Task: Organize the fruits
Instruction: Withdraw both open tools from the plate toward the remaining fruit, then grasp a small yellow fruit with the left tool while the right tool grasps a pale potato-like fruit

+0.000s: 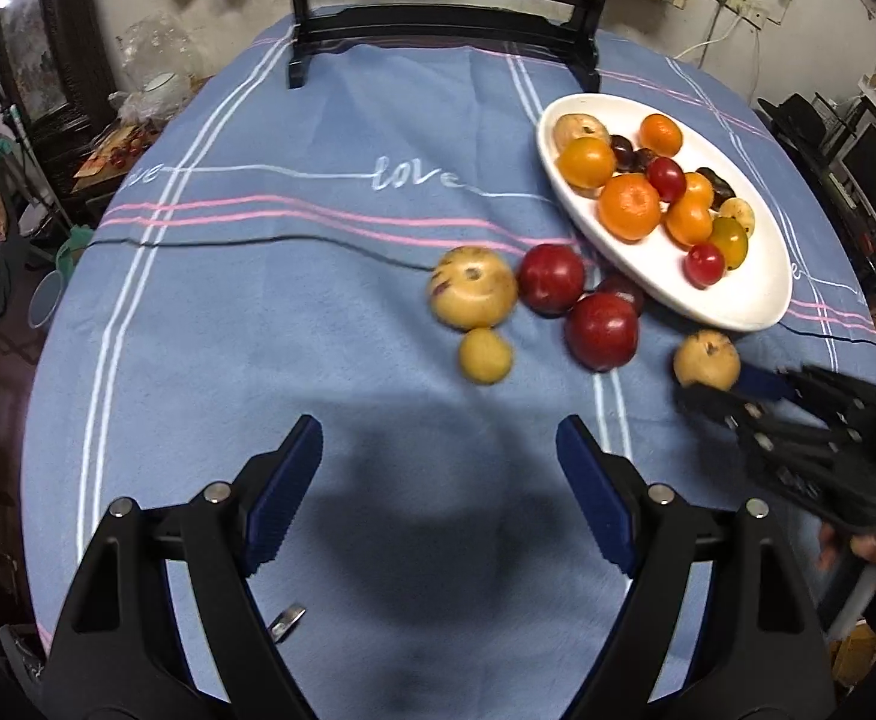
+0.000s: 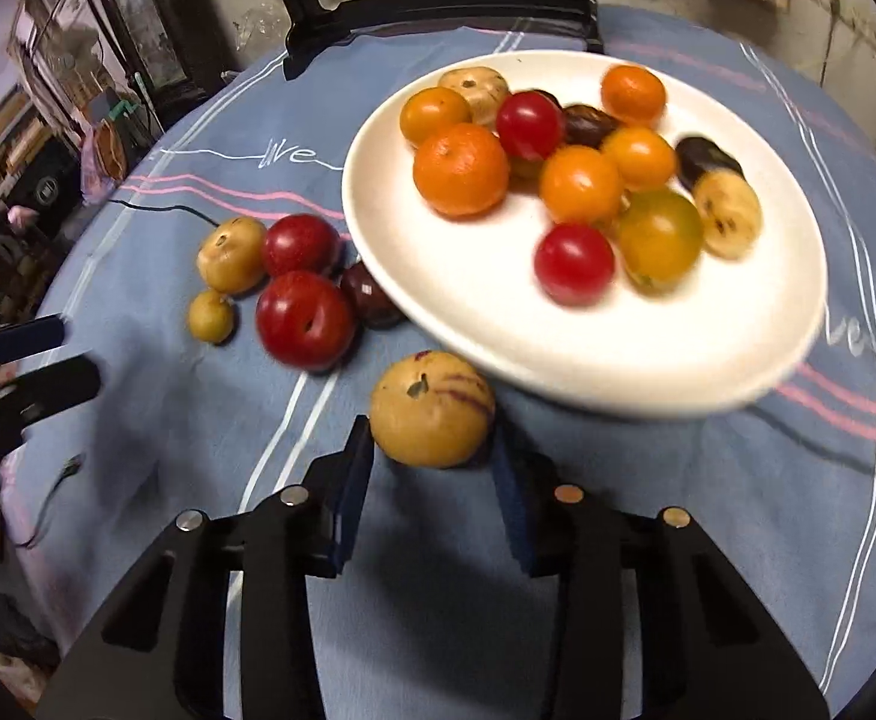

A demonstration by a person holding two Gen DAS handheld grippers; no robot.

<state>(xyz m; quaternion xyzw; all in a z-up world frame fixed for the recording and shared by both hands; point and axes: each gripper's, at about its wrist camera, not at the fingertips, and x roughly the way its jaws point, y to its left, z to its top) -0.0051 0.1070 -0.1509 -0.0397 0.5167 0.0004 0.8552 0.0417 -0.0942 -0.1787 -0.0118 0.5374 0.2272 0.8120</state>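
Observation:
A white oval plate point(image 1: 738, 294) point(image 2: 558, 348) holds several oranges, red tomatoes, dark plums and tan fruits. Loose on the blue cloth lie a large tan fruit point(image 1: 474, 287) point(image 2: 231, 253), a small yellow fruit point(image 1: 485, 355) point(image 2: 211, 315), two red plums point(image 1: 601, 330) point(image 2: 305, 319) and a dark plum point(image 2: 369, 294). My right gripper point(image 2: 432, 450) point(image 1: 732, 387) is open, its fingertips on either side of a tan fruit point(image 2: 431, 408) point(image 1: 707, 359) beside the plate. My left gripper point(image 1: 438, 444) point(image 2: 48, 354) is open and empty, nearer than the loose fruits.
A dark wooden stand point(image 1: 444, 30) is at the table's far edge. A small metal clip point(image 1: 287, 621) lies on the cloth near my left gripper. A thin dark cable point(image 1: 258, 240) crosses the cloth. Cluttered furniture surrounds the round table.

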